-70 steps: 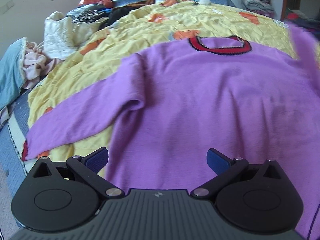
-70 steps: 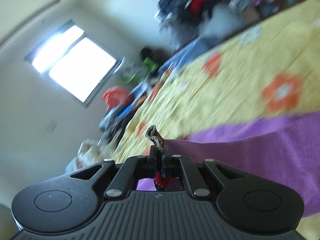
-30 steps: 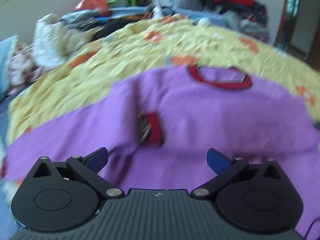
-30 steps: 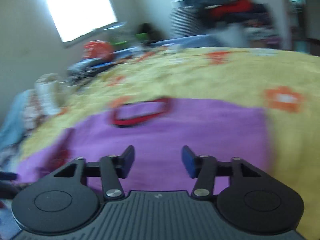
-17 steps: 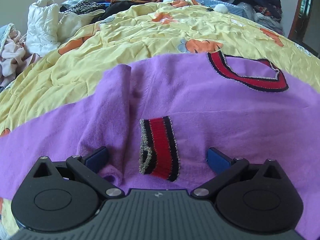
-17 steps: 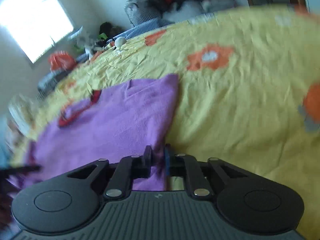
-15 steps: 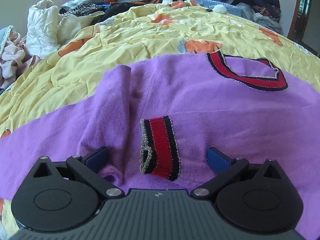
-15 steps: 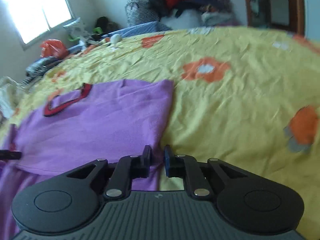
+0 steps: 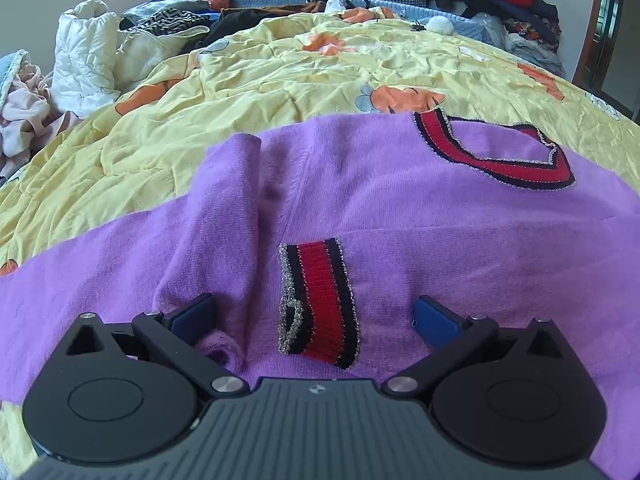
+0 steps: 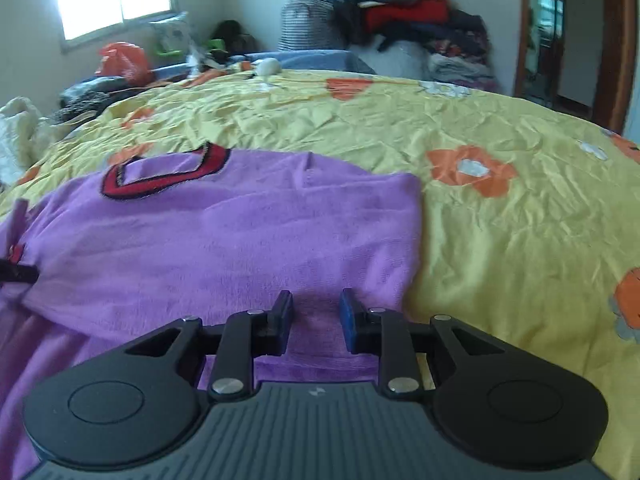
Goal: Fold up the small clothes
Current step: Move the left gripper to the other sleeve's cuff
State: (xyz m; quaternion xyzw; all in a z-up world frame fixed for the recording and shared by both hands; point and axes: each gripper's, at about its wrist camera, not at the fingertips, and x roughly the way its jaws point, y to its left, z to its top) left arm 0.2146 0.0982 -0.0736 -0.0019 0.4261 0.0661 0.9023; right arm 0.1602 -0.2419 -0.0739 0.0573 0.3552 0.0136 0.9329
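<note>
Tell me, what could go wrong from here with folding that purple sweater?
The folded-in sleeve with its red cuff lies loose on the purple sweater; the open left gripper right over it could drag it askew. The right gripper, jaws just opening and holding nothing, sits near the sweater's edge beside the yellow bedspread and might pinch that wrinkled cover too.
</note>
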